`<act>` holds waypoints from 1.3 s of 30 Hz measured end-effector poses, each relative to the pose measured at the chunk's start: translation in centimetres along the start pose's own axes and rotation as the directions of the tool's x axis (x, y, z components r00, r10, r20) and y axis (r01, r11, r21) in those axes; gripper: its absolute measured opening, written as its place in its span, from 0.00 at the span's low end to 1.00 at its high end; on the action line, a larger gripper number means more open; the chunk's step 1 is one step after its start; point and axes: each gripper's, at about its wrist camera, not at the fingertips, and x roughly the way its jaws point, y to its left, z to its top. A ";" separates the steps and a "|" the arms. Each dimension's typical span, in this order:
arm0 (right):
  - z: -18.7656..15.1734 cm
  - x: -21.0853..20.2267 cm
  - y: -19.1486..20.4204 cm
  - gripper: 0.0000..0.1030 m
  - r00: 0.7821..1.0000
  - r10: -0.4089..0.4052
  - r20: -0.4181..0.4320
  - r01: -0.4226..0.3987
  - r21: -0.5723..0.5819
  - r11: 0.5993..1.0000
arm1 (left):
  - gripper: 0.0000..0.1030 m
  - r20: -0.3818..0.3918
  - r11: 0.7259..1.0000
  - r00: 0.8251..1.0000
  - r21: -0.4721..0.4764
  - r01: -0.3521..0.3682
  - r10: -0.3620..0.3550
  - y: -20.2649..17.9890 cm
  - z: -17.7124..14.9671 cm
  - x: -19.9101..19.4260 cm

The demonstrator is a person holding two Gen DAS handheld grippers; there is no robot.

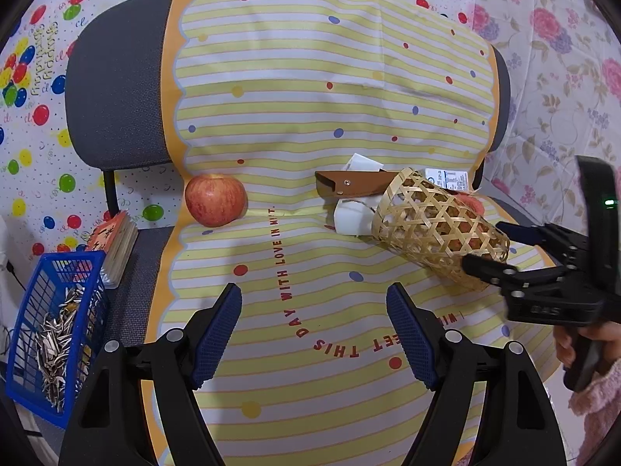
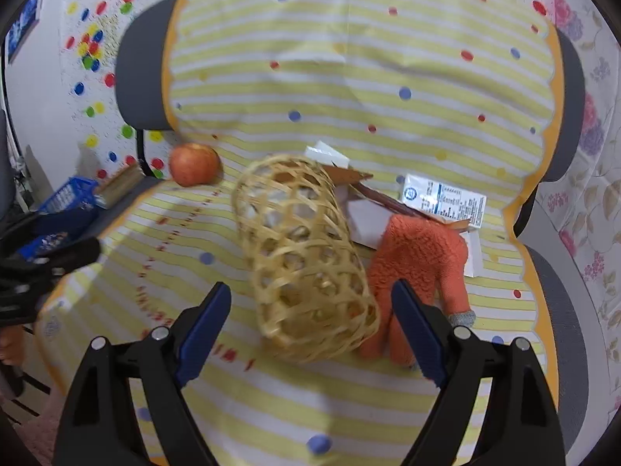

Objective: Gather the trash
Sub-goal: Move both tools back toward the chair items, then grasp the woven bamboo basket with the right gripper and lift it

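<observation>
Seed husks (image 1: 58, 334) in blue crate (image 1: 23, 334); woven basket (image 2: 306, 260) toppled; both grippers wide, empty-jawed.

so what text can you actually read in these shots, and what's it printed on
"THIS DAY WITH LOVE IN MY T.": red letters on the striped cloth; further curved words are partly hidden.
White carton: printed label, too small to read.
Balloon backdrop: cursive script, not legible.
Booklet: dark characters, too blurred.

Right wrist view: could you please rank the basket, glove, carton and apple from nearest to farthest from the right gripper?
1. Basket, lying on its side straight ahead.
2. Glove, just right; nearly as close.
3. Carton, behind the glove.
4. Apple, far left.
</observation>
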 end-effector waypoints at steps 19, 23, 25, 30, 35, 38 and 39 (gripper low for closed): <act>-0.7 -15.8 -0.5 0.66 0.935 -0.159 0.317 0.091 0.220 0.971 | 0.75 -0.004 1.000 1.000 0.018 0.010 -0.010 -1.0 -0.8 -0.8; -1.0 -18.2 -1.3 0.66 0.889 -0.280 0.364 0.187 0.270 0.945 | 0.75 0.000 0.999 1.000 0.044 0.028 -0.028 -1.8 0.0 0.1; -1.2 -18.4 -1.6 0.67 0.876 -0.311 0.367 0.213 0.285 0.935 | 0.80 0.005 0.998 0.999 0.059 0.035 -0.035 -2.4 0.8 1.0; -1.4 -16.9 -3.5 0.67 0.886 -0.315 0.339 0.203 0.328 0.923 | 0.85 0.020 0.993 0.999 0.117 0.024 -0.027 -4.8 2.9 4.0; -1.3 -14.6 -4.9 0.67 0.901 -0.313 0.300 0.199 0.355 0.913 | 0.85 0.012 0.986 1.000 0.169 0.015 -0.017 -6.9 4.9 7.9; -1.0 -13.2 -5.6 0.67 0.906 -0.314 0.284 0.203 0.360 0.911 | 0.84 0.003 0.981 1.000 0.191 0.017 -0.018 -7.9 5.9 10.2; -0.8 -12.7 -5.8 0.67 0.908 -0.313 0.279 0.202 0.363 0.910 | 0.84 0.002 0.979 1.000 0.202 0.015 -0.015 -8.3 6.3 11.0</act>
